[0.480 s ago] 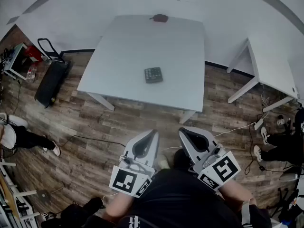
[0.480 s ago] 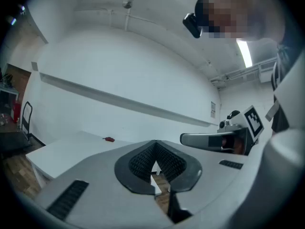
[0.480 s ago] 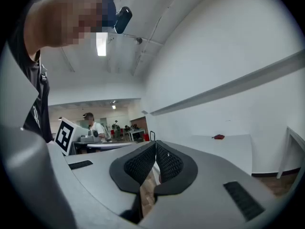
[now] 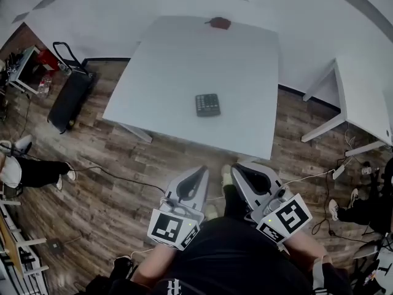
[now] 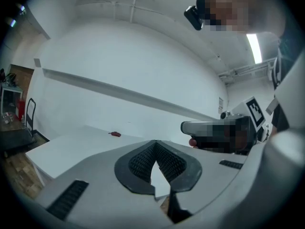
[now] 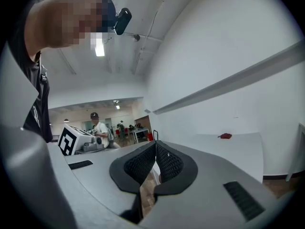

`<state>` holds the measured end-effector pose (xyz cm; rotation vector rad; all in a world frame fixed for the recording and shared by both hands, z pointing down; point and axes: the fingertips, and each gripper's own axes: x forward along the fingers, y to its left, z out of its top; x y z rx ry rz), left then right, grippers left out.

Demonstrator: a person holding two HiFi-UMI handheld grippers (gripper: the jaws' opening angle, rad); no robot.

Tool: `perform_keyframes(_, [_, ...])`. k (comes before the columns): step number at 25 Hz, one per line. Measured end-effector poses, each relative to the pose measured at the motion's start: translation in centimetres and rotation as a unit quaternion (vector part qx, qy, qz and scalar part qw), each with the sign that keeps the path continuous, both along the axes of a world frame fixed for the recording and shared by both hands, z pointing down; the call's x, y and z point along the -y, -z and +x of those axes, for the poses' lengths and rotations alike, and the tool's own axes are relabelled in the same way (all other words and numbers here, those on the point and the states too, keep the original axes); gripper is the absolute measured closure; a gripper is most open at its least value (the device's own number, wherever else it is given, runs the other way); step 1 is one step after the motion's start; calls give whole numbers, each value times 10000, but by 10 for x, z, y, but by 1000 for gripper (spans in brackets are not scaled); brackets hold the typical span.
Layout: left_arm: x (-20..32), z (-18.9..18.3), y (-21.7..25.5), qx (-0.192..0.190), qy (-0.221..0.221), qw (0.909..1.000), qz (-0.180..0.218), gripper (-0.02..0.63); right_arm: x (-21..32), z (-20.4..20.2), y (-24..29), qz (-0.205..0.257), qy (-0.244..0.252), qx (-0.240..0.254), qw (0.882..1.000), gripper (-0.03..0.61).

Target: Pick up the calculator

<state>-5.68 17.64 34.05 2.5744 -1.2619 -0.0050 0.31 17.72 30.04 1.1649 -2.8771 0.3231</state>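
Observation:
The dark calculator [image 4: 207, 104] lies flat on the white table [image 4: 166, 60], a little in from its near edge. It does not show in either gripper view. My left gripper [image 4: 201, 171] and right gripper [image 4: 236, 169] hover side by side over the wooden floor, short of the table and well apart from the calculator. Both point roughly level toward the table. In the left gripper view the left gripper [image 5: 155, 144] has its jaws shut with nothing between them. The right gripper [image 6: 156, 144] is likewise shut and empty in its own view.
A small red object [image 4: 220, 23] sits at the table's far edge. A second white table [image 4: 362, 97] stands at the right. A black bag on a trolley [image 4: 67, 100] lies left of the table, and cables run over the floor [image 4: 116, 177].
In the head view the table and calculator have slid slightly lower and to the right, so they sit a little nearer. Both grippers keep the same pose and stay shut.

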Motion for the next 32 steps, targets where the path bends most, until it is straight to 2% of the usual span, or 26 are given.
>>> perform_keyframes(10, [113, 17, -69, 32, 479, 9963, -719, 607, 119, 21, -19, -383, 445, 94, 9982, 563])
perform_keyframes(13, [144, 23, -101, 8, 710, 9911, -1125, 607, 160, 34, -26, -550, 577, 157, 9967, 563])
perform_keyframes(16, [165, 24, -136, -33, 1011, 9818, -1609, 607, 192, 42, -35, -711, 734, 222, 9945, 563])
perform_keyframes(19, [179, 21, -175, -426, 1367, 9643, -2230, 607, 217, 48, -43, -832, 822, 270, 9928, 563])
perform_keyframes(24, [184, 2, -233, -1208, 1887, 9201, -3213, 607, 234, 40, -51, -1013, 918, 312, 9901, 563])
perform_keyframes(32, [196, -10, -297, -2278, 2090, 8596, -4069, 604, 261, 44, -57, -1155, 659, 123, 9910, 563])
